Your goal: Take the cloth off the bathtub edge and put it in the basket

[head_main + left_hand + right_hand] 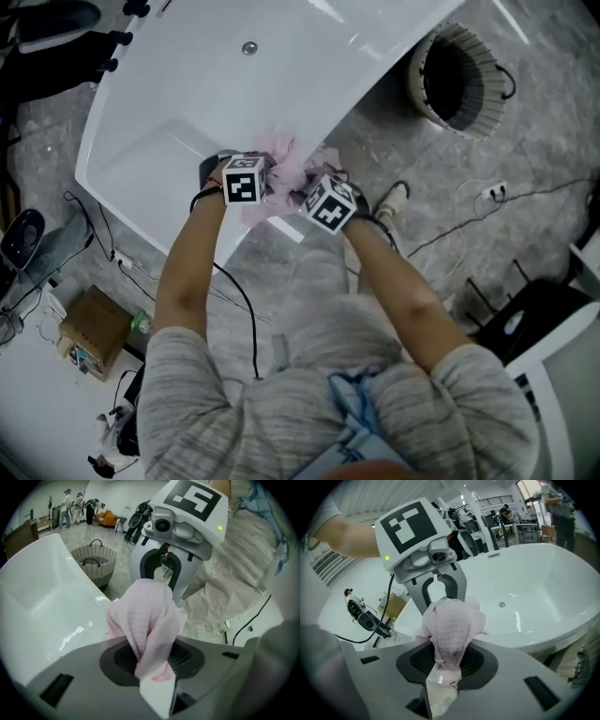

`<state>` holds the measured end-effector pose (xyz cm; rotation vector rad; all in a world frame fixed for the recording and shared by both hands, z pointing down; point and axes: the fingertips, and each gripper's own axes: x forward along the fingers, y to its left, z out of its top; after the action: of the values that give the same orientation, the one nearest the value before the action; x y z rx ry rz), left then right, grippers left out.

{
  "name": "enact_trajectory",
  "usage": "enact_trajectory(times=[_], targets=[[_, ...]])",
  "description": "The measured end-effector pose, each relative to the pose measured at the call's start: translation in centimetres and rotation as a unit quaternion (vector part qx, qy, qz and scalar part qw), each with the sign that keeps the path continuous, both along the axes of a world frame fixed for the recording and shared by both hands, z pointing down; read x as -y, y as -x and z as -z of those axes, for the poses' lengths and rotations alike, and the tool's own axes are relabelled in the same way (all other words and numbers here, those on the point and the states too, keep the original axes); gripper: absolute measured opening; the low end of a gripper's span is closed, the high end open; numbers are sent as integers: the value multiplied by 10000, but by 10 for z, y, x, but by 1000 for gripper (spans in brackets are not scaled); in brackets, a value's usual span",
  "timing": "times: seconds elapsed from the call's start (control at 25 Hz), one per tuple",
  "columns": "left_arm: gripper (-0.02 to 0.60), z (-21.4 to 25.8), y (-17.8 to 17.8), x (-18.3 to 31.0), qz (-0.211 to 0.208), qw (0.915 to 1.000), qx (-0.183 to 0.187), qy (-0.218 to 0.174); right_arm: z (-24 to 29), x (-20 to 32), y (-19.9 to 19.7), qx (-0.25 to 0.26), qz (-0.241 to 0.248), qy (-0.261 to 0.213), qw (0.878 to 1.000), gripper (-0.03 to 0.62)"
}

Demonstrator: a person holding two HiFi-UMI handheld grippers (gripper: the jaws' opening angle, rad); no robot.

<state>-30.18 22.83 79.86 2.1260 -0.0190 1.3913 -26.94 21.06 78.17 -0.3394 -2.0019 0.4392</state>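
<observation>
A pink cloth is bunched up over the near rim of the white bathtub. Both grippers meet at it and face each other. My left gripper is shut on one side of the cloth, which bulges up out of its jaws. From the other side my right gripper is shut on the cloth in the same way. The woven basket stands on the floor to the right of the tub, apart from both grippers. It also shows in the left gripper view as the basket.
The tub's drain lies far up the basin. Cables and a power strip run across the grey floor. A cardboard box sits at the lower left, and a dark-and-white machine at the right.
</observation>
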Motion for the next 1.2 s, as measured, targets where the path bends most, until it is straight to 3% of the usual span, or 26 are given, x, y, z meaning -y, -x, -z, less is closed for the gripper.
enact_trajectory(times=[0.2, 0.48, 0.96, 1.2], targets=[[150, 35, -5, 29, 522, 9974, -156, -467, 36, 27, 2, 154, -279, -265, 9991, 123], [150, 86, -10, 88, 1035, 9875, -207, -1167, 85, 84, 6, 424, -881, -701, 9927, 123], [150, 192, -34, 204, 869, 9669, -84, -2398, 191, 193, -18, 1110, -1716, -1711, 9638, 121], [150, 229, -48, 241, 792, 9569, -75, -2793, 229, 229, -32, 1311, -1874, -2118, 9502, 121]])
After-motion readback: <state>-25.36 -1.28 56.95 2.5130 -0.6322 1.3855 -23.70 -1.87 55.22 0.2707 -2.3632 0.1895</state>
